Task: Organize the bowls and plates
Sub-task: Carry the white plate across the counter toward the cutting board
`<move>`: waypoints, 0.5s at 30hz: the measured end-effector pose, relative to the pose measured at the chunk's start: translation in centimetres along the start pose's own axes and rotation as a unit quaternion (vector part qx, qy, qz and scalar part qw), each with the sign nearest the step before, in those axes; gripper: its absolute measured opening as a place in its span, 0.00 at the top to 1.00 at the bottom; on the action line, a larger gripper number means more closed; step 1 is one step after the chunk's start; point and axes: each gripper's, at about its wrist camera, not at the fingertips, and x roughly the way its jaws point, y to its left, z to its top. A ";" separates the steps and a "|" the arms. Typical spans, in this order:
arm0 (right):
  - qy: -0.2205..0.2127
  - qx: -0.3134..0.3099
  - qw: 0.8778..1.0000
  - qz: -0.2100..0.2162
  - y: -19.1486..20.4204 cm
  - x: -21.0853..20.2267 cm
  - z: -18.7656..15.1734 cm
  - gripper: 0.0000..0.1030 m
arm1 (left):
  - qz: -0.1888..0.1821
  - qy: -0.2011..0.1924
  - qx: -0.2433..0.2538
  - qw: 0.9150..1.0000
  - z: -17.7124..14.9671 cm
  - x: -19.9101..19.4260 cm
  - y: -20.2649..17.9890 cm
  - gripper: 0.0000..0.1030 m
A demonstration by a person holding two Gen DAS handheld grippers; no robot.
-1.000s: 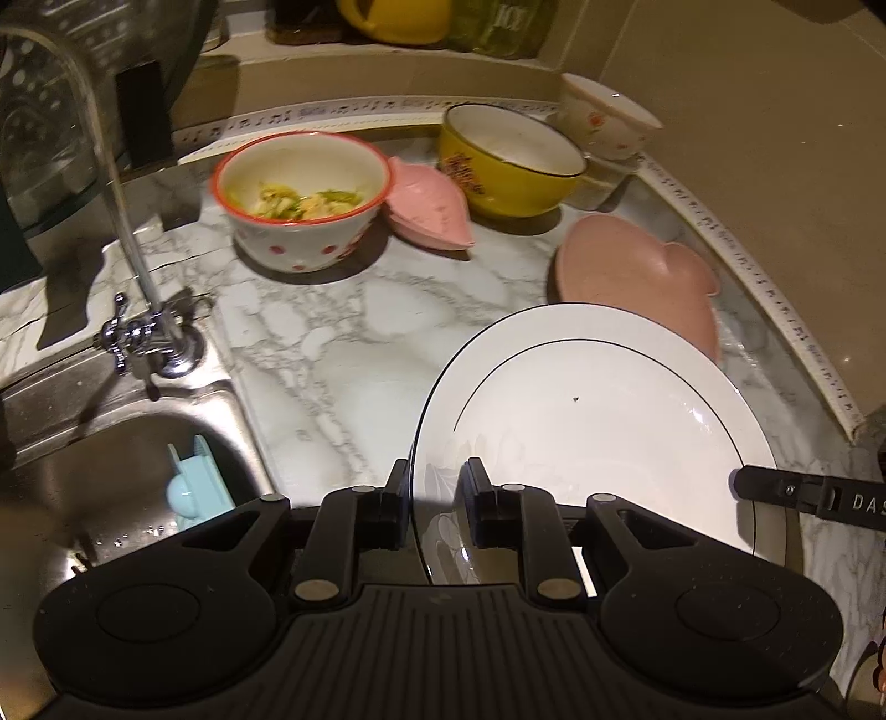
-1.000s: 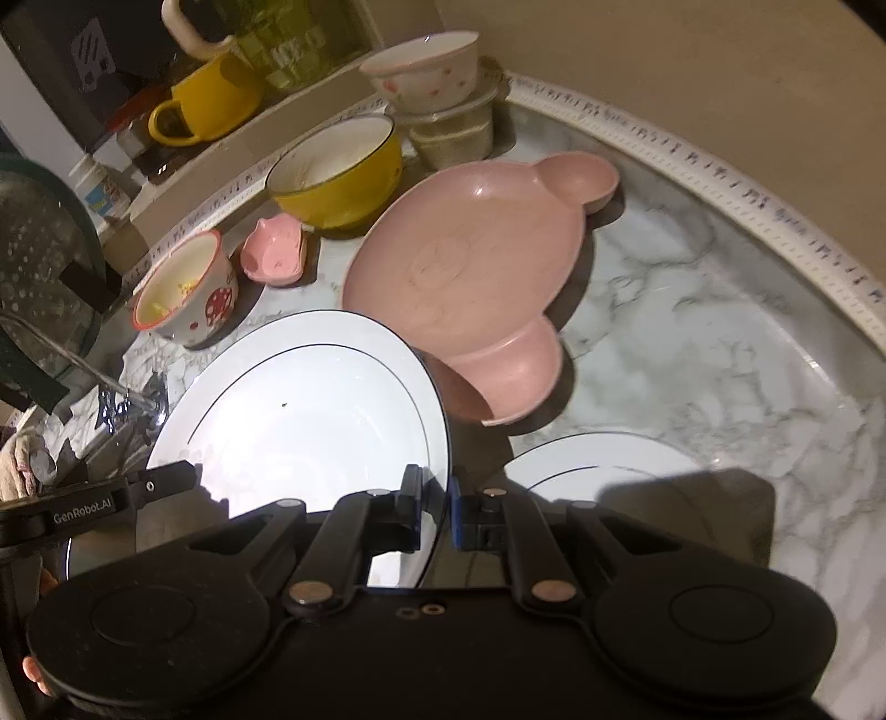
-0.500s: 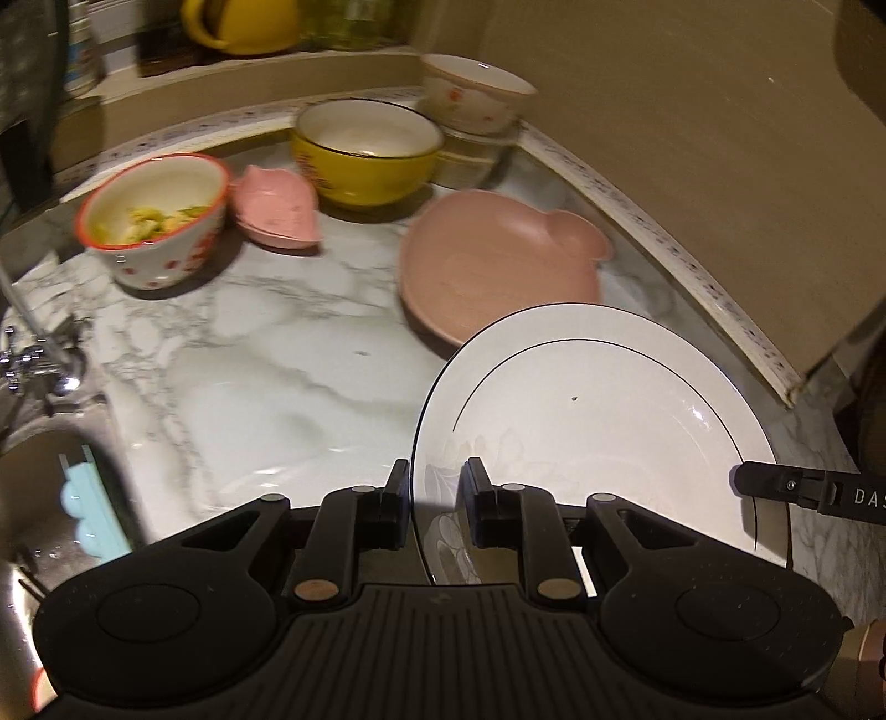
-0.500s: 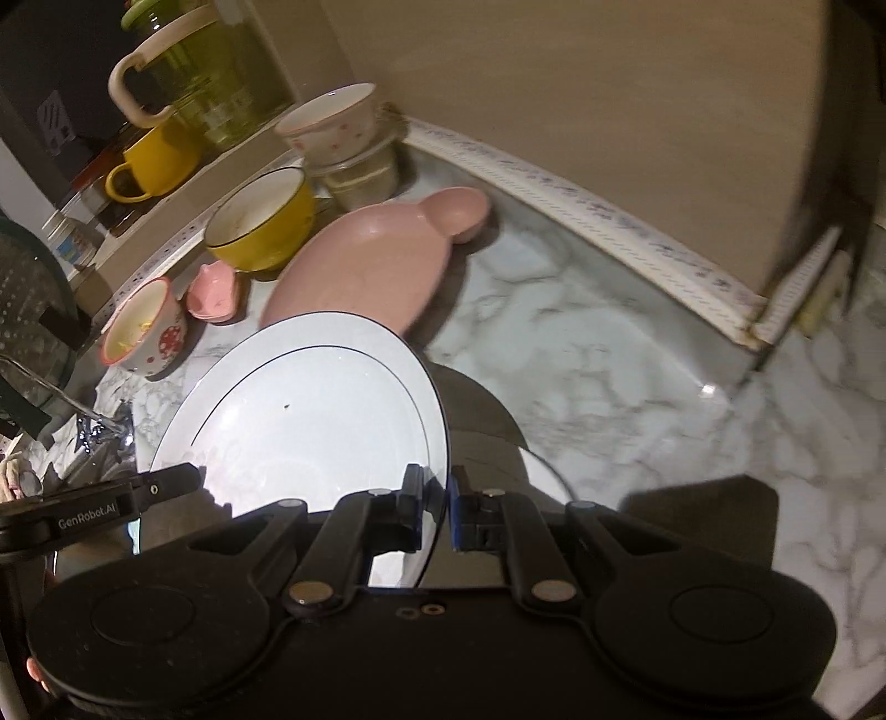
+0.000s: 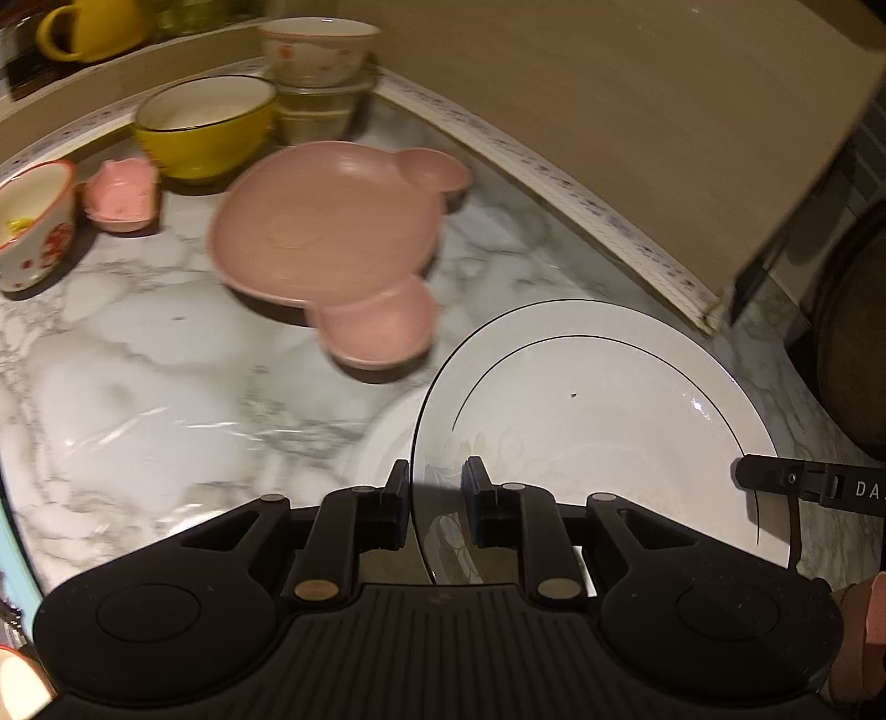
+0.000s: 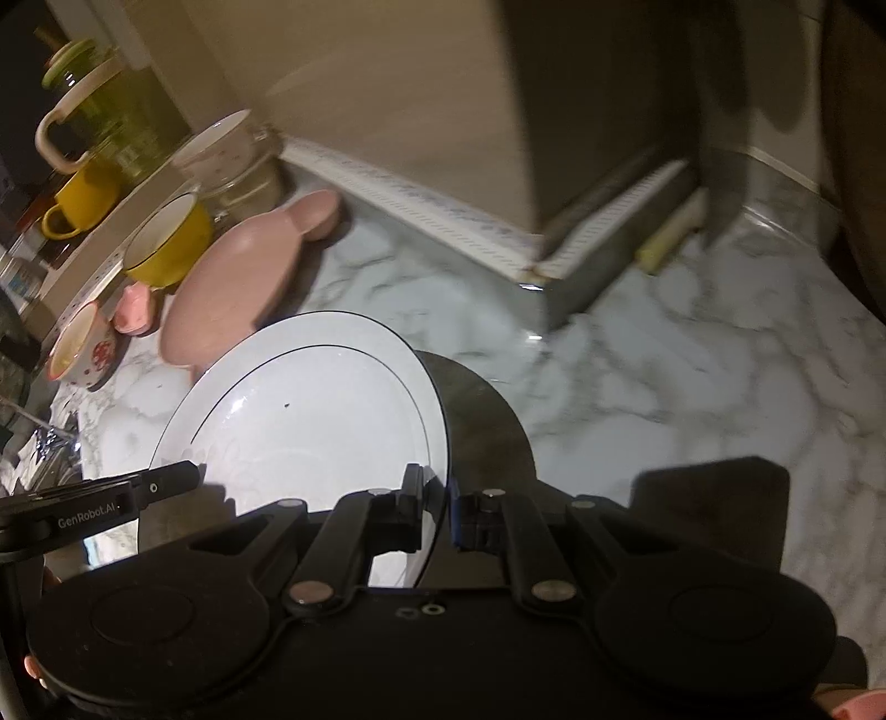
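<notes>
Both grippers hold one large white plate (image 5: 598,421) with a thin black ring, lifted above the marble counter. My left gripper (image 5: 434,493) is shut on its left rim. My right gripper (image 6: 437,504) is shut on its right rim; the plate (image 6: 310,421) fills the left of the right wrist view. A second white plate (image 5: 382,443) lies on the counter partly under the held one. A pink bear-shaped plate (image 5: 326,232) lies beyond, also in the right wrist view (image 6: 232,288).
At the back stand a yellow bowl (image 5: 205,127), a small pink dish (image 5: 122,194), a red-dotted bowl (image 5: 33,221) with food and a white bowl (image 5: 315,50) stacked on containers. A beige wall corner (image 6: 531,166) juts out at right; a dark round object (image 5: 853,343) lies far right.
Both grippers have carried the plate to the right along the counter, away from the sink. The sink and faucet have left the left wrist view; the wall corner is now close.
</notes>
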 end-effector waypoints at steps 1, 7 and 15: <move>-0.001 0.003 1.000 -0.002 -0.7 -0.3 0.0 0.92 | -0.003 0.001 0.004 1.000 -0.1 0.2 -0.7 0.82; -0.006 0.019 1.000 -0.014 -4.9 -1.9 -0.2 0.93 | -0.019 0.005 0.022 1.000 -0.3 1.0 -4.8 0.82; -0.007 0.035 0.999 -0.034 -9.5 -3.2 -0.7 0.92 | -0.031 0.014 0.041 0.999 -0.9 3.1 -9.6 0.82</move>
